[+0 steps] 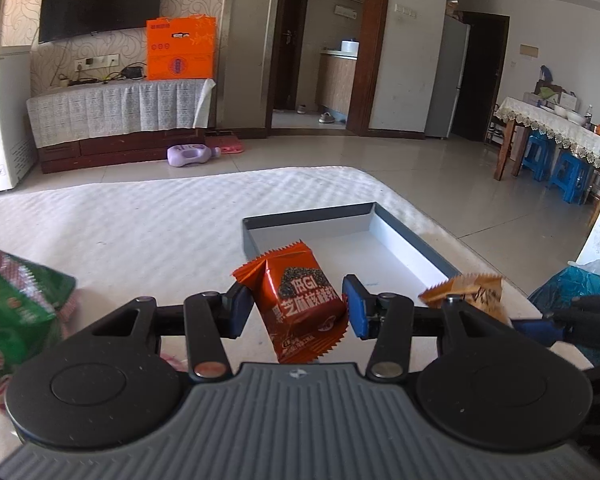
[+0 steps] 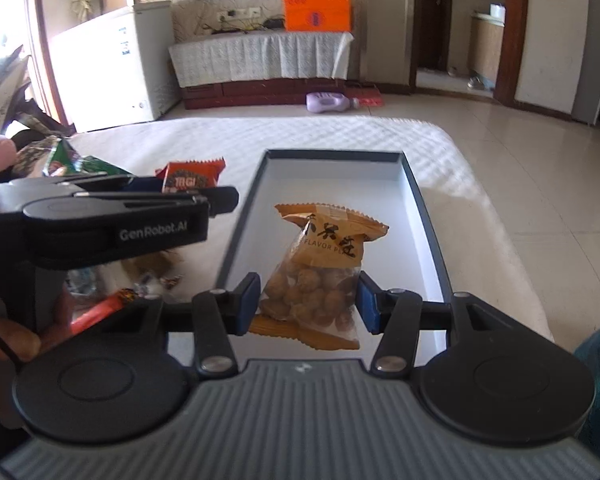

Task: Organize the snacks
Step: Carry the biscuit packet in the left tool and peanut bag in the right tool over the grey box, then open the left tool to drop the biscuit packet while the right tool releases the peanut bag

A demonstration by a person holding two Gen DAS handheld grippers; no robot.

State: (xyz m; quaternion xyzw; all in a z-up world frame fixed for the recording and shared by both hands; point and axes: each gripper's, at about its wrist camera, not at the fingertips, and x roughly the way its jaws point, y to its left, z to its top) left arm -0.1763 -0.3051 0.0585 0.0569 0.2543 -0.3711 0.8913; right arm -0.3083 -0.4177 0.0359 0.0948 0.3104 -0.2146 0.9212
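My left gripper (image 1: 298, 310) is shut on a red-orange snack packet (image 1: 300, 304) and holds it above the white table, just left of the tray. My right gripper (image 2: 307, 303) is shut on an orange bag of coated peanuts (image 2: 320, 280) and holds it over the near end of the shallow grey tray (image 2: 424, 216), whose white floor is bare. The tray also shows in the left wrist view (image 1: 412, 240), with the peanut bag (image 1: 468, 292) at its right. The left gripper's body (image 2: 112, 224) and its red packet (image 2: 192, 176) show in the right wrist view.
A green snack bag (image 1: 16, 304) lies at the table's left, also in the right wrist view (image 2: 80, 164). Small wrapped sweets (image 2: 148, 284) and a red wrapper (image 2: 104, 308) lie left of the tray. The table edge falls off to tiled floor beyond and to the right.
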